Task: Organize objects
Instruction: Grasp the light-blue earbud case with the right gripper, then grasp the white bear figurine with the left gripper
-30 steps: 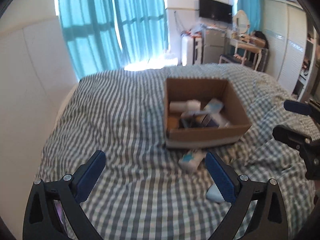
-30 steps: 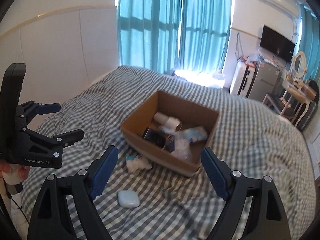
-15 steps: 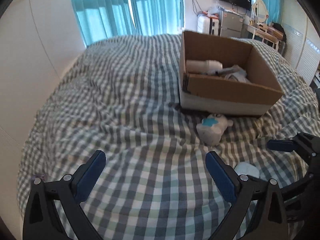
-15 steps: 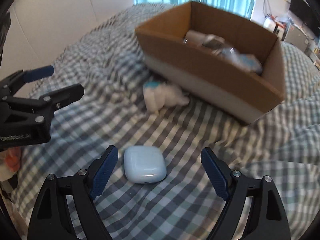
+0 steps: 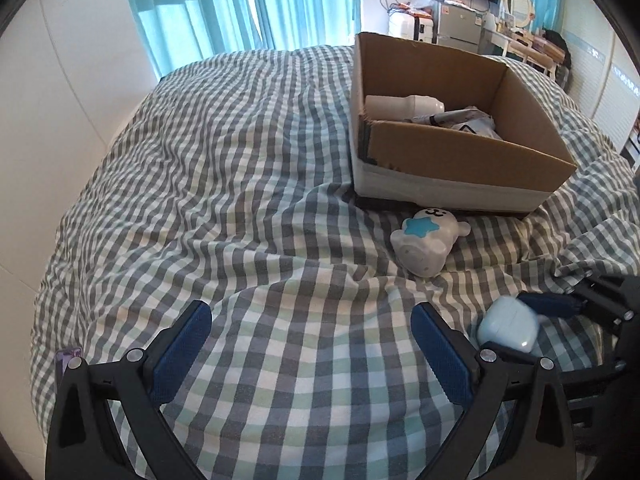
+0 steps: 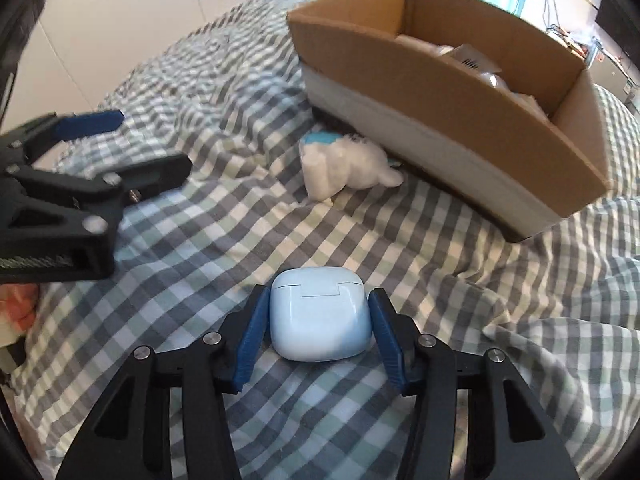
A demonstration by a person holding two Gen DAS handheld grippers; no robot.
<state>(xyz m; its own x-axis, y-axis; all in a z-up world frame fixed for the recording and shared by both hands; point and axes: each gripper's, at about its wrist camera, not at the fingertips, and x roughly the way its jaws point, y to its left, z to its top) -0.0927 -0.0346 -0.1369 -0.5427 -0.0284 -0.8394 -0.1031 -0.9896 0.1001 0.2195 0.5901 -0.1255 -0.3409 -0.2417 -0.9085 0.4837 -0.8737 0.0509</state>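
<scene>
One checked bed (image 5: 260, 184) fills the room, teal curtains (image 5: 224, 4) behind. My right hand-held gripper (image 6: 318, 312), jaws just closing, clasps the earbud case (image 6: 320, 320). My left hand-held gripper (image 5: 312, 344) gapes.

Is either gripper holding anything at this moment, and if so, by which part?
The right gripper has just closed on the pale blue earbud case, gripping its two opposite sides, case on the bedspread. The left gripper is open, holding nothing.

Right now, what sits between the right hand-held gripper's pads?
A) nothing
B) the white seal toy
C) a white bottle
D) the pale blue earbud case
D: in the right wrist view the right hand-held gripper has just been closing, its blue pads flanking the earbud case on the checked bedcover; the seal toy lies apart by the box.
</scene>
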